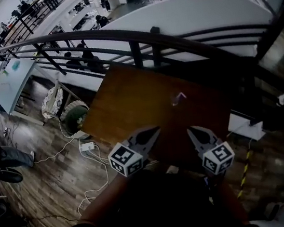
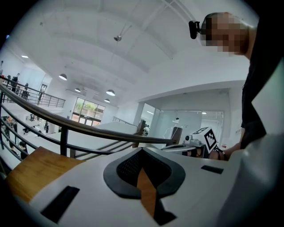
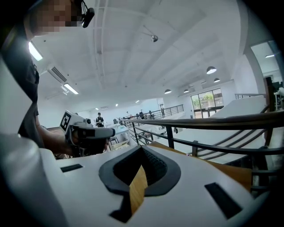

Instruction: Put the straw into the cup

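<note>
Left tongs (image 2: 142, 151): clenched. The two black pads meet at the tips. Only a thin wedge of wood colour shows through the slit behind the tips. Nothing is gripped and nothing touches the pads.

Right tongs (image 3: 142, 149): clenched. The tips are together, with the same thin wood-coloured slit behind them. Nothing is gripped.

Position, head view: both tongs hover over the near edge of the table (image 1: 129, 99). The left tongs are at the near-left of the table and the right tongs at the near-right. They are apart from each other, and both point toward the middle of the table. Neither touches the table.

Task item: the straw (image 1: 180, 96) is a short, thin, pale violet piece on the table, right of the table's centre. It lies beyond the tips of both tongs and well apart from them. A faint clear shape sits against its lower left end. It is too small to identify as the cup.

Count:
- Tongs: two.
- Marker cubes: two, the left marker cube (image 1: 126, 159) and the right marker cube (image 1: 217, 158), one at the rear of each pair of tongs.
- Tables: one, brown wood.
- Straws: one.
- Railing (image 1: 131, 39): one, black, curving past the far edge of the table.
- White box (image 1: 245, 125): one, off the right edge of the table.
- Power strip (image 1: 88, 146): one, with white cables, on the floor off the left edge of the table.
</note>
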